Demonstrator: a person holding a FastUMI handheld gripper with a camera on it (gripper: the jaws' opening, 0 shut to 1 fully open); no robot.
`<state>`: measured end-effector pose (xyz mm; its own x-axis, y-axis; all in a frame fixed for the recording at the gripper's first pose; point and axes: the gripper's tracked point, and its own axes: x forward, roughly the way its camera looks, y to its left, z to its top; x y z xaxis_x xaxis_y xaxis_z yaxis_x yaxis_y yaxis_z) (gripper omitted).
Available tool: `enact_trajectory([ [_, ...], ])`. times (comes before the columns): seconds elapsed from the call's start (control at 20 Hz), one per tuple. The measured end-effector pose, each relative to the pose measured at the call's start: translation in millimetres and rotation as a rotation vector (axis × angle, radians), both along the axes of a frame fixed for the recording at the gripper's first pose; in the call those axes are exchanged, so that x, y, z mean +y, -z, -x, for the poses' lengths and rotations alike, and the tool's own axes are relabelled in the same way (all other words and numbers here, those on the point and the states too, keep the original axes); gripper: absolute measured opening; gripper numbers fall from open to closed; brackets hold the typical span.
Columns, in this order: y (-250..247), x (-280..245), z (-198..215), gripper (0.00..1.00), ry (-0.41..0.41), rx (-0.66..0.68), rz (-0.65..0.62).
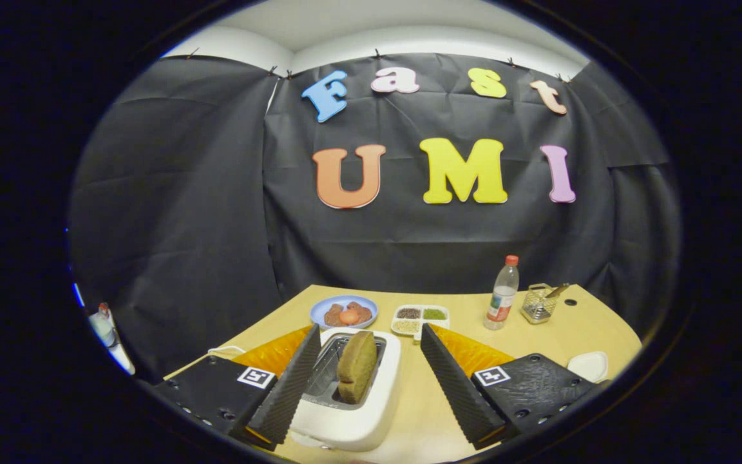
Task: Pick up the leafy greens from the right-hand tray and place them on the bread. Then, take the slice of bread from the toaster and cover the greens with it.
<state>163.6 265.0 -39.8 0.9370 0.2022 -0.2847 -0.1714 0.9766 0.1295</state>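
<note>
One wooden table carries everything, and the white toaster near its front edge serves as the landmark. Largest after the table is the gripper, whose two fingers spread wide apart, one on each side of the toaster, pressing on nothing; the left finger lies just beside the toaster's wall, the right one stands off from it over bare wood. The toaster itself sits between the fingers, its slots facing up. A brown slice of bread stands upright in the toaster's slot, its top poking out above the rim.

Beyond the toaster, slightly to its left, rests a blue plate holding reddish-brown pieces and something round and orange. Just beyond the toaster to its right sits a small white compartment tray with dark, green and pale fillings; what they are is too small to tell. Farther right of the toaster stands an upright clear bottle with a red cap, and past it a small wire basket with a utensil leaning out. Well right of the toaster, near the table's edge, lies a small white dish.
</note>
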Motion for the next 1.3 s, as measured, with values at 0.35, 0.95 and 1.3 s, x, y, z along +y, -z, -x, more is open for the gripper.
enact_trajectory([
  [0.35,33,33,-23,0.95,0.015,0.079,0.013],
  [0.95,58,28,-30,0.11,0.104,0.166,0.046],
  [1.3,29,31,-20,0.11,0.061,0.127,-0.030],
])
